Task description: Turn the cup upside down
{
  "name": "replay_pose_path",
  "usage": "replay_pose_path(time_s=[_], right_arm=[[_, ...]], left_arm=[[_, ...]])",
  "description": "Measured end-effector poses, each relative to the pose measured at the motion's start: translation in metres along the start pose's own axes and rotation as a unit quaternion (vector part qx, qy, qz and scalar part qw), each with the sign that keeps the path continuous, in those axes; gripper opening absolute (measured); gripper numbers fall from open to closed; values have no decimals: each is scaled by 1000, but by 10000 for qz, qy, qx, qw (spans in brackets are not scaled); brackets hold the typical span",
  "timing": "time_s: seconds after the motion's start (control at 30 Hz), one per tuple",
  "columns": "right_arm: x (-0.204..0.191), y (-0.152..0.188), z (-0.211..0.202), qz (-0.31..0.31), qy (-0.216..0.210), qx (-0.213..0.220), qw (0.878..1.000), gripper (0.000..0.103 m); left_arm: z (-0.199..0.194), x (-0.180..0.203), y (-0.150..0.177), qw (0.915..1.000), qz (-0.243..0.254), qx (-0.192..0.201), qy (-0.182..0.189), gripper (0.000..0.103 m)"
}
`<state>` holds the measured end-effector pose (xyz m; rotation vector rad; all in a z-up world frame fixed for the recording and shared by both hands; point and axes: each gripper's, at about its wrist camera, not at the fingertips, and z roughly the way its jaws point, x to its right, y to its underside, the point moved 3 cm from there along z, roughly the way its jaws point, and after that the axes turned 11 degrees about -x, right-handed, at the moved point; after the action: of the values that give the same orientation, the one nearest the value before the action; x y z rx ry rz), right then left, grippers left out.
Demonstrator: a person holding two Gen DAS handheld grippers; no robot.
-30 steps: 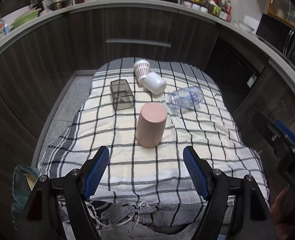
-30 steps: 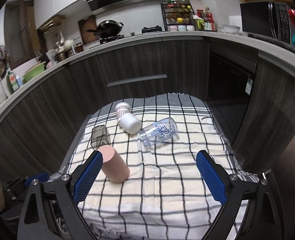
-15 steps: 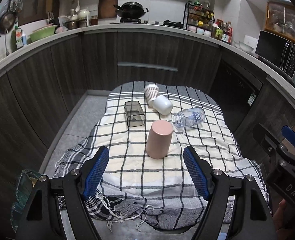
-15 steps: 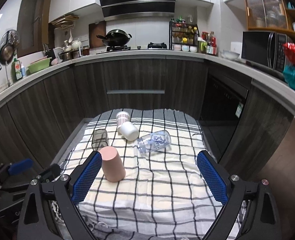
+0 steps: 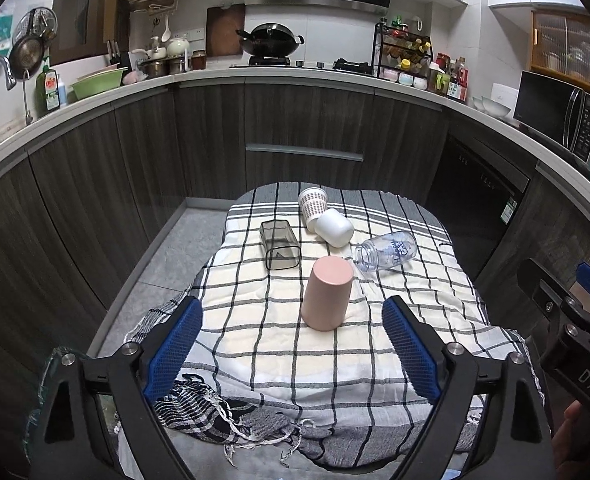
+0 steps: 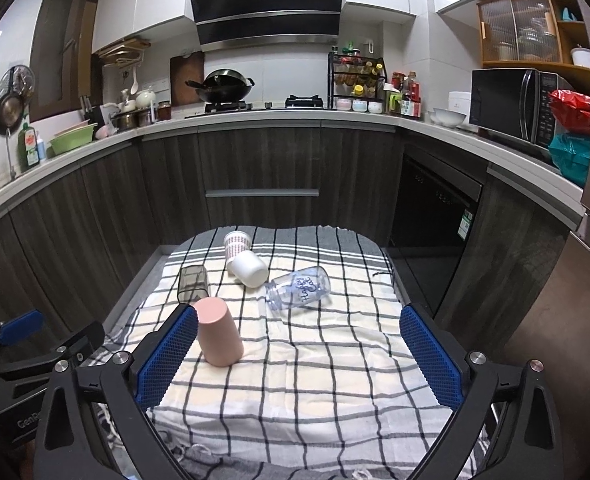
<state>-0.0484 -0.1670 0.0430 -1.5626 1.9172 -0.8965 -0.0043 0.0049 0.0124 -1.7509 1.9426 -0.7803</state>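
A pink cup (image 5: 327, 293) stands upside down on the checked cloth (image 5: 279, 352), closed base up; it also shows in the right wrist view (image 6: 218, 331). My left gripper (image 5: 293, 346) is open and empty, held back from the cup near the table's front edge. My right gripper (image 6: 299, 354) is open and empty, further right, also back from the table. The right gripper's body shows at the right edge of the left wrist view (image 5: 567, 320).
Behind the pink cup lie a smoky square tumbler (image 5: 280, 244), a white cup (image 5: 334, 227) on its side, a patterned paper cup (image 5: 312, 202) and a clear bottle (image 5: 387, 250) on its side. Dark cabinets (image 5: 303, 128) and a countertop ring the small table.
Both grippers have drawn back and risen away from the table, so more of the kitchen shows. The pink cup stays upside down where it stood. Both stay open.
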Motion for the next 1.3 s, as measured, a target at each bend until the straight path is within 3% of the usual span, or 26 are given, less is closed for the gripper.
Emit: replay_pose_path(time_s=[1.3], right_arm=[[1,2,-7,95,-4,116,9999,102]], left_arm=[[-11,0,0,9997,27,204,-120,98]])
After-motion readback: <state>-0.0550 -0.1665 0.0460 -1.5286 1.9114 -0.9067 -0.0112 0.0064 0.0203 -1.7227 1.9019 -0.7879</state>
